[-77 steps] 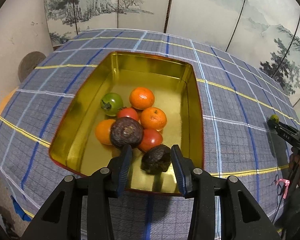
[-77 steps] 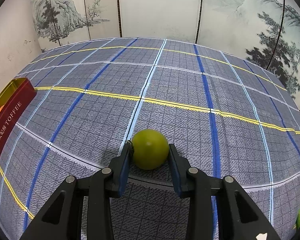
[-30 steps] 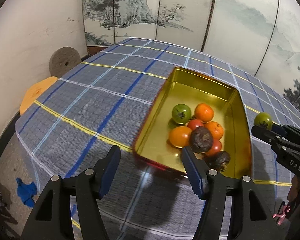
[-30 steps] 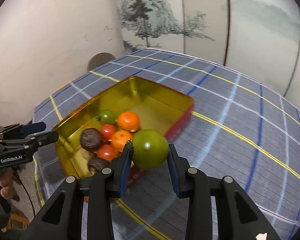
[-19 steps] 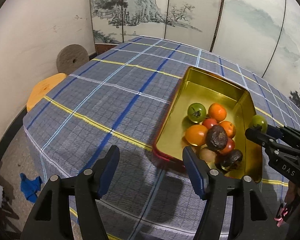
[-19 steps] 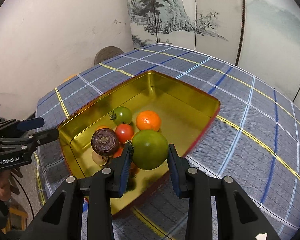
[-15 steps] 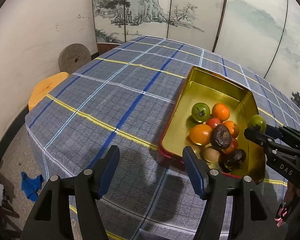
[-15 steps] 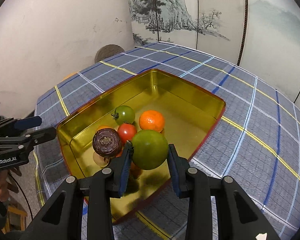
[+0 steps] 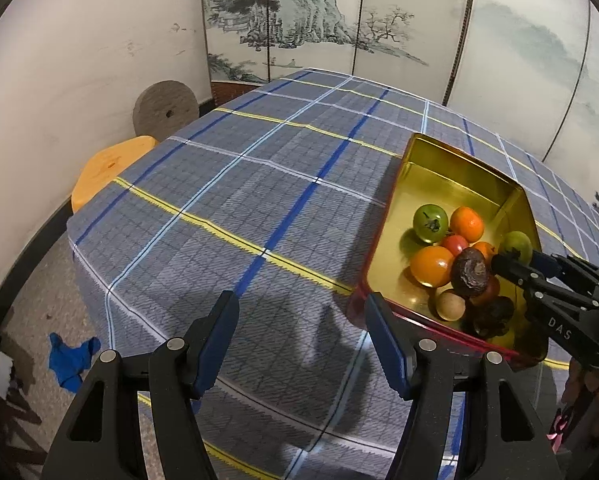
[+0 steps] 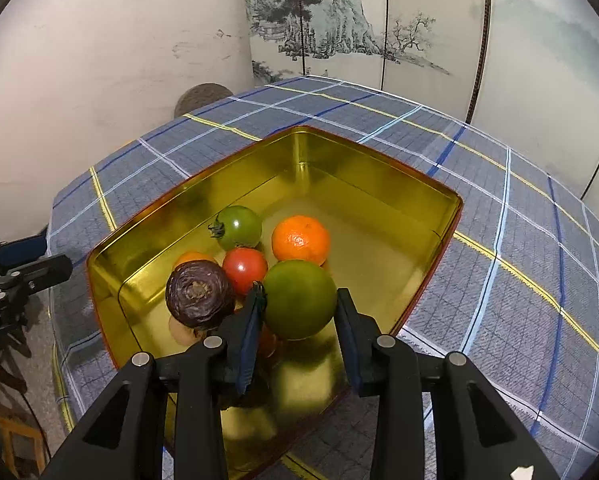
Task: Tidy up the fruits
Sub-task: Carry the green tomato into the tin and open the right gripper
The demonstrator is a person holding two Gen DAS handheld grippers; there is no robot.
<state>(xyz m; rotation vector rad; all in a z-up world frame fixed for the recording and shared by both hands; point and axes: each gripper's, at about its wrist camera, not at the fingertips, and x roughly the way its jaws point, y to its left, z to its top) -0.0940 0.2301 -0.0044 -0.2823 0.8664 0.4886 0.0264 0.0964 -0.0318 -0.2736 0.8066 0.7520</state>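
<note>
Over the gold tin, your right hand-held gripper pinches a green tomato; lower it onto bare floor and release. Your left hand-held gripper hangs spread and empty.

Black fingers, blue pads

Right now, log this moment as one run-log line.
right gripper: shut on green fruit, over gold tin | left gripper: open, empty, over tablecloth | fruit not yet released
</note>
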